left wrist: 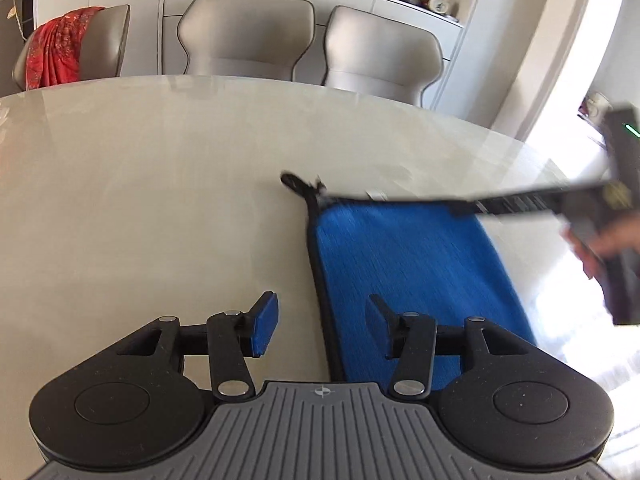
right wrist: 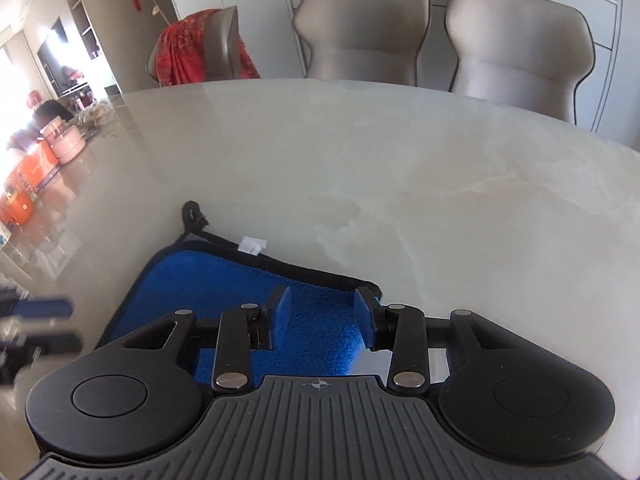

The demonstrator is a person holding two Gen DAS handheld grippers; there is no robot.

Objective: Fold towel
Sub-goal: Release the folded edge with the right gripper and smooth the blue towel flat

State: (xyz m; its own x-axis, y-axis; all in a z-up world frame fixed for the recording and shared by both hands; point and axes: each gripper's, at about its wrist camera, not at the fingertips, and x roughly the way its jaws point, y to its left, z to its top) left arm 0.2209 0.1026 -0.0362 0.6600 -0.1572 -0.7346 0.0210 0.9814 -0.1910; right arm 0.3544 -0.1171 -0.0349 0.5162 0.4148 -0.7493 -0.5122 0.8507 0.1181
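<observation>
Left hand-held gripper (left wrist: 322, 330): jaws apart, nothing between them; it straddles the towel's left hem, a stance that looks meant for catching that border.
Left pads (left wrist: 264, 330): one over bare table, the other over blue cloth.
Right hand-held gripper (right wrist: 322, 316): jaws apart, empty, over the towel's far right corner at about 1 o'clock of the cloth, likely placed to pinch it.
Towel (right wrist: 224, 284): blue with black hem, lying flat on the table near the person; it looks already doubled, though I cannot be sure.
Hanging loop (right wrist: 191, 213): at the far left corner, 11 o'clock, with a white tag (right wrist: 252, 245) beside it.
Table (right wrist: 400, 168): pale, glossy.
Chairs (right wrist: 362, 28): at 12 o'clock, well apart from the towel.
</observation>
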